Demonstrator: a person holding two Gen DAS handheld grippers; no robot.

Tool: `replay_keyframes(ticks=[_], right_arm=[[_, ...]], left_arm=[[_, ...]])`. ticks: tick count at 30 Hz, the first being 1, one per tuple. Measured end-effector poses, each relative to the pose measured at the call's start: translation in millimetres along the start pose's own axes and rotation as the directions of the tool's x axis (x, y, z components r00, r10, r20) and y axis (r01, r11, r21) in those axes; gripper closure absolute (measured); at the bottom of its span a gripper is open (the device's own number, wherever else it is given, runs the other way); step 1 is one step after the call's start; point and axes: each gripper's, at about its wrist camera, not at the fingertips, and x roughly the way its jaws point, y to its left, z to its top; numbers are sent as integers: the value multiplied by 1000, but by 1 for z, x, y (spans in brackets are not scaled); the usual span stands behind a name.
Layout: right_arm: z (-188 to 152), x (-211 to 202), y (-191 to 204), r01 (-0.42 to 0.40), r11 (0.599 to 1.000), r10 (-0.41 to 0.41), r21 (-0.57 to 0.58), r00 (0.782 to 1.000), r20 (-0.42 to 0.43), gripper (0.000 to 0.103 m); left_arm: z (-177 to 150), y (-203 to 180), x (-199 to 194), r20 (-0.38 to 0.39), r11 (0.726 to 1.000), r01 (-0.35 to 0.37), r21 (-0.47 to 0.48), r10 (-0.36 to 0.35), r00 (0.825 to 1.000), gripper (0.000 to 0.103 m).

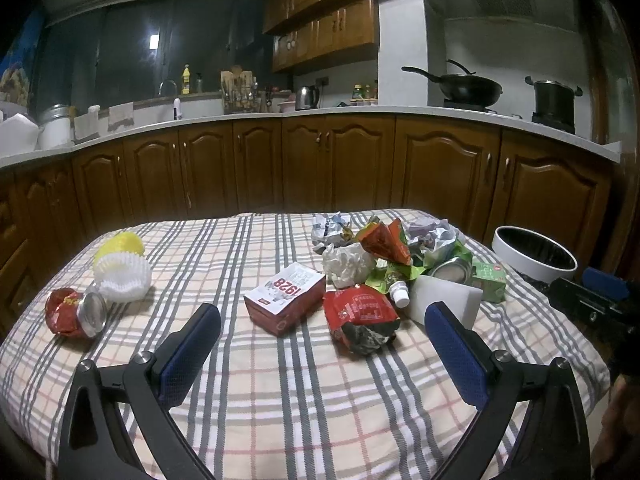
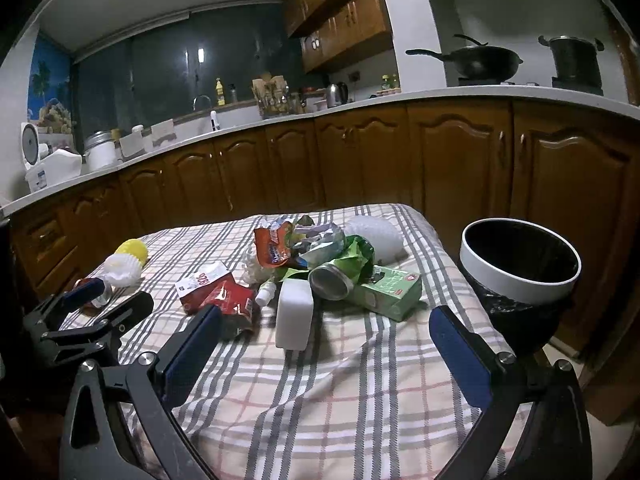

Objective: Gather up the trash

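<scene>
Trash lies scattered on a plaid tablecloth [image 1: 280, 392]. A red "1928" box [image 1: 285, 298], a crumpled red wrapper [image 1: 360, 318], a white block [image 1: 444, 300], a green carton [image 1: 489, 280] and a metal can [image 1: 452, 270] form a heap at centre right. My left gripper [image 1: 322, 320] is open just short of the red box and holds nothing. My right gripper [image 2: 325, 322] is also open and empty, close behind the white block [image 2: 294, 314]. A white-rimmed bin [image 2: 520, 260] with a black liner stands off the table's right edge.
At the table's left lie a red wrapper with a can [image 1: 76, 314] and white and yellow foam nets [image 1: 122, 268]. Brown kitchen cabinets [image 1: 340, 164] and a counter run behind the table. The left gripper [image 2: 80, 320] shows at the left of the right wrist view.
</scene>
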Motion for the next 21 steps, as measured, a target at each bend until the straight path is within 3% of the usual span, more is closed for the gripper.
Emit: replay_keyframes(ticks=[21], right_arm=[[0,1,2,-3,1000,3,5,1000,5,0]], left_arm=[[-1,1,3,-5,1000,-3,-1,2,1000,1]])
